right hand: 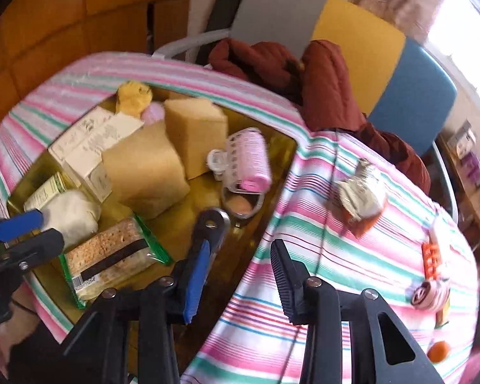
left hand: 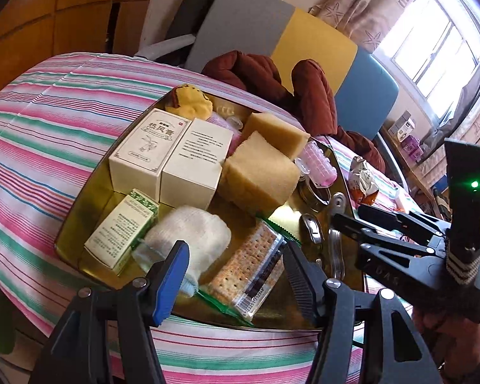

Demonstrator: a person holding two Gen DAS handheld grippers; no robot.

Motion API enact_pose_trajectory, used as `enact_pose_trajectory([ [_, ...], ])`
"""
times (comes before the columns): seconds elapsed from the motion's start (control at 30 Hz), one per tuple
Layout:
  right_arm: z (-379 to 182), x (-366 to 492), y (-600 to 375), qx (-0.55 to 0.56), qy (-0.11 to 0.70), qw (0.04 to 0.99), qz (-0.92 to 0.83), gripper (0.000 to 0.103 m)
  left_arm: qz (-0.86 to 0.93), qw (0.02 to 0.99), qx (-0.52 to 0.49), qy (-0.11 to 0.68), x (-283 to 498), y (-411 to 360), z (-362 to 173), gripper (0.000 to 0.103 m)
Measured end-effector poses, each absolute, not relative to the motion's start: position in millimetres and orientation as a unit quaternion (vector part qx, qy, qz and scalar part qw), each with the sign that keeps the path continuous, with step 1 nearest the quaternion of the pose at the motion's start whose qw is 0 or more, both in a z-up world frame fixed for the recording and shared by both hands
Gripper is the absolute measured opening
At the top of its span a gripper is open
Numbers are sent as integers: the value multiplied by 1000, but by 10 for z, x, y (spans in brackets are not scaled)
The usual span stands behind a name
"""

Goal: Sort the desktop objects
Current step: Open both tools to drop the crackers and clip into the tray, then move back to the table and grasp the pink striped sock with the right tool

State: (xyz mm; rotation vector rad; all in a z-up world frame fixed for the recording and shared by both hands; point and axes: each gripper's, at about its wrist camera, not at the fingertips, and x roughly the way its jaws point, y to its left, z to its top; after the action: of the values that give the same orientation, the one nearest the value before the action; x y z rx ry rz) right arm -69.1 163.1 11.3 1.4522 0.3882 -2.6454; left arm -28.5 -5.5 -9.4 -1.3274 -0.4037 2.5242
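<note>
Grippers tilt down over the gold tray (left hand: pixel 80 220): left hand-held gripper (left hand: pixel 236 275) and right (right hand: pixel 240 275) gape, empty.

Spread over the table: a striped cloth (left hand: pixel 41 147), with a tray (left hand: pixel 80 211) resting on it. Inside the tray, seen from the left wrist: two boxes (left hand: pixel 172 156) side by side near the centre, two sponges (left hand: pixel 262 166) touching each other at 3 o'clock of them, a small carton (left hand: pixel 121 233) at 7 o'clock, a cloth roll (left hand: pixel 192 233) just at 3 o'clock of that carton, a cracker packet (left hand: pixel 246 268) at 3 o'clock of the roll. At 12 o'clock of the boxes, by the far rim, a soft toy (left hand: pixel 188 99). Hair roller (left hand: pixel 316 163) at 3 o'clock of the sponges. Off the tray on the cloth, at 3 o'clock, a wrapped snack (right hand: pixel 361 198). Beyond the table at 12 o'clock, a chair (left hand: pixel 320 32) with a jacket (left hand: pixel 307 92) on it
</note>
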Motion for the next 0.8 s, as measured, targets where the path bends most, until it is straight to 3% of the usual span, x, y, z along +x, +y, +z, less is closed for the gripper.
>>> enact_pose_trajectory([
  [0.17, 225, -626, 1560, 466, 52, 157, -869, 41, 867, 125, -460, -146, -290, -99, -108, 62],
  [0.5, 408, -377, 2185, 441, -4, 92, -893, 43, 864, 136, -465, -137, -281, 115, -140, 62],
  [0.8, 192, -546, 1884, 482, -21, 144, -864, 45, 866, 124, -465, -134, -267, 108, -109, 62],
])
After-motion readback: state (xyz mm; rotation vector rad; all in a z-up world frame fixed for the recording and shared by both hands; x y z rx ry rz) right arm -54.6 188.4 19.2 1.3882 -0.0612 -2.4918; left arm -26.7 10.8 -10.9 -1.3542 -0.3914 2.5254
